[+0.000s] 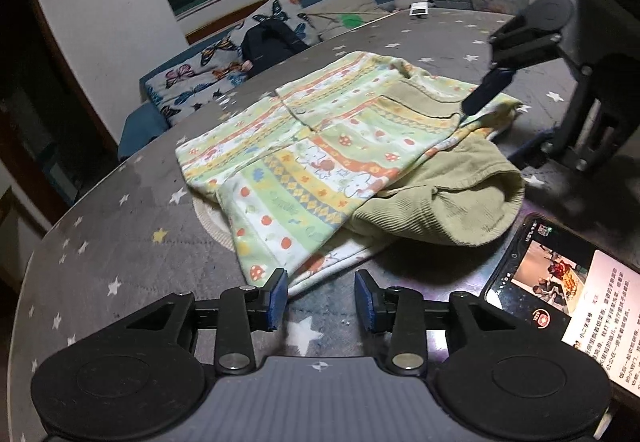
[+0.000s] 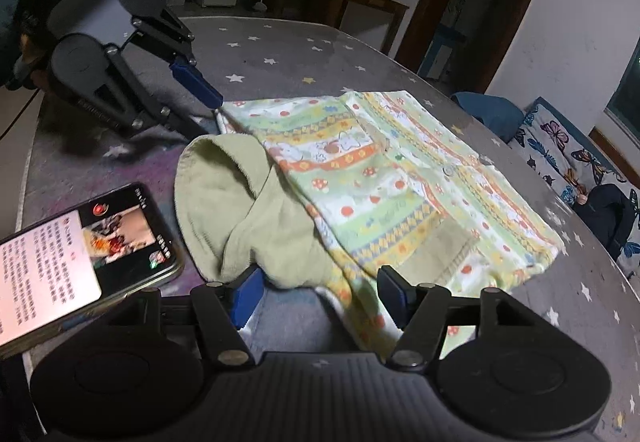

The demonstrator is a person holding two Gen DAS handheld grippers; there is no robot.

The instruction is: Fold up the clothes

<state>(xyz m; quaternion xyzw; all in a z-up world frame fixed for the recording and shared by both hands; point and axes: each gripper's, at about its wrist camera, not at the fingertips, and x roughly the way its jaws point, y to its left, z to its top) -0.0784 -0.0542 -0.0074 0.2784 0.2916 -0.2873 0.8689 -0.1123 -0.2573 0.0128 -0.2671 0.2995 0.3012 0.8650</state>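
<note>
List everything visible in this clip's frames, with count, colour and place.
patterned garment: 1, pale green with orange and yellow bands, spread mid-table
ribbed olive hood: 1, olive, on the garment's phone-side end
phone: 1, black, screen lit, on the table beside the hood
table cover: 1, grey with stars
butterfly cushion: 1, white, on the blue sofa behind the table
left gripper: black, blue pads, jaws open at the garment's edge
right gripper: black, jaws open over the garment
</note>
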